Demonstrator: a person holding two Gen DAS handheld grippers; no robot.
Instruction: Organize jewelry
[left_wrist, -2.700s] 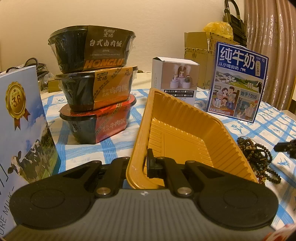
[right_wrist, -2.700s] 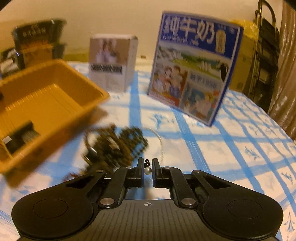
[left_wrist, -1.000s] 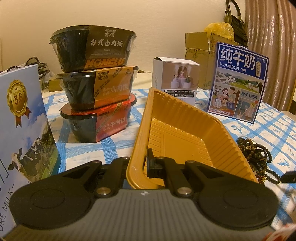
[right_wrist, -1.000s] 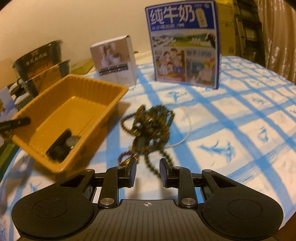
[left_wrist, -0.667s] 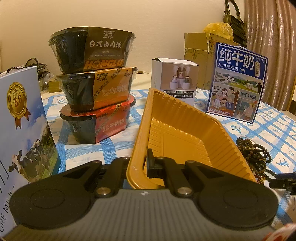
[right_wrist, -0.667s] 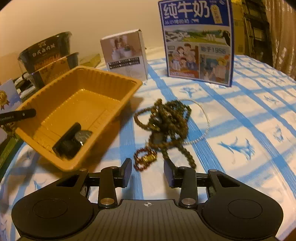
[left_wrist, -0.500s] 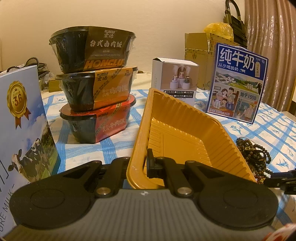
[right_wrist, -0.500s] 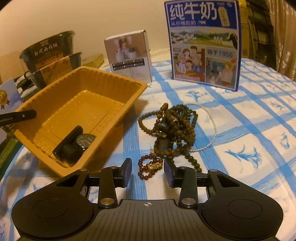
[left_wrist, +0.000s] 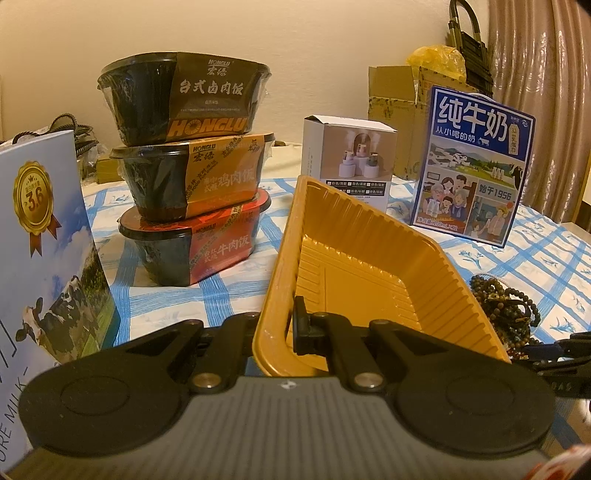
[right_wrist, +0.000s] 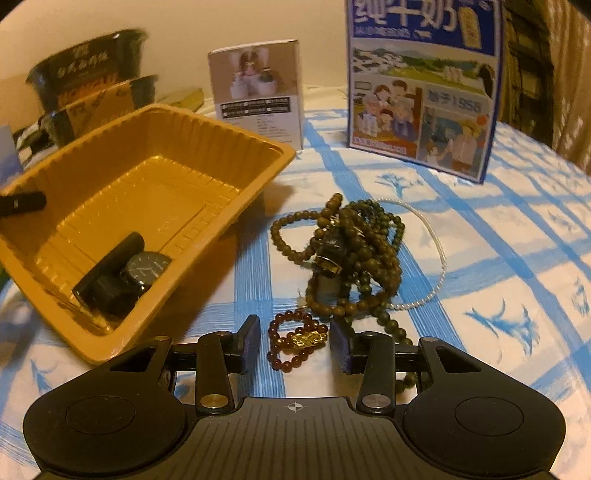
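Note:
My left gripper (left_wrist: 275, 328) is shut on the near rim of the yellow plastic tray (left_wrist: 354, 266) and holds it tilted. In the right wrist view the tray (right_wrist: 229, 147) holds a black watch (right_wrist: 144, 269). My right gripper (right_wrist: 295, 341) is open, low over the table, with a dark red bead bracelet (right_wrist: 295, 339) with a gold charm between its fingers. Just beyond lies a tangle of green-brown bead strands (right_wrist: 354, 251) and a thin white bead necklace (right_wrist: 436, 251). The bead pile also shows in the left wrist view (left_wrist: 502, 306).
A blue-checked tablecloth (right_wrist: 498, 258) covers the table. Three stacked food bowls (left_wrist: 188, 170) stand at the back left, a white box (left_wrist: 347, 155) and a blue milk carton (left_wrist: 472, 166) behind the tray, another milk carton (left_wrist: 40, 240) at the near left.
My right gripper let go of the white necklace, opened wide and moved down towards the table until the red bracelet lay between its fingers. The left gripper and tray have not moved.

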